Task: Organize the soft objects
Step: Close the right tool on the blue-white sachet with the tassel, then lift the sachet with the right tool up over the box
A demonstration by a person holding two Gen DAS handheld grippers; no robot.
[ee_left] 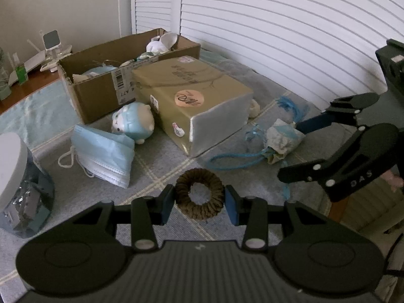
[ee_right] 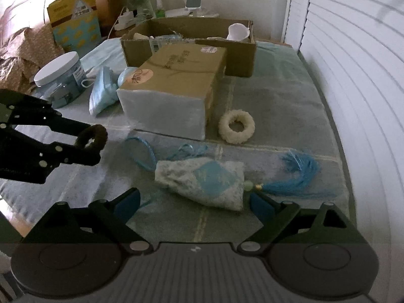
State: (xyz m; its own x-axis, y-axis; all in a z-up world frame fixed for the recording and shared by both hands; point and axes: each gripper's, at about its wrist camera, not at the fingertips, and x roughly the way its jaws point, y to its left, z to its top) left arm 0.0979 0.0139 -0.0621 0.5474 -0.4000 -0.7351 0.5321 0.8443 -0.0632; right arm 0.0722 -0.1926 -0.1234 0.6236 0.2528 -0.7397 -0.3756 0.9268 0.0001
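Brown scrunchie [ee_left: 199, 194] is squeezed between the left gripper [ee_left: 200, 203] pads, looks squishy and light. Right gripper [ee_right: 194, 203] hangs wide open over the pouch [ee_right: 202, 183] on the bed; I'd pinch its soft middle.

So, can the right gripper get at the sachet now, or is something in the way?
Probably yes. The right gripper stands open with the sachet lying just ahead between its fingers, nothing on top. The left gripper, shut on the brown ring, is off to the side.

Brown scrunchie [ee_left: 199, 197] – fuzzy cloth; cardboard box [ee_left: 101, 91] – matt, creased.
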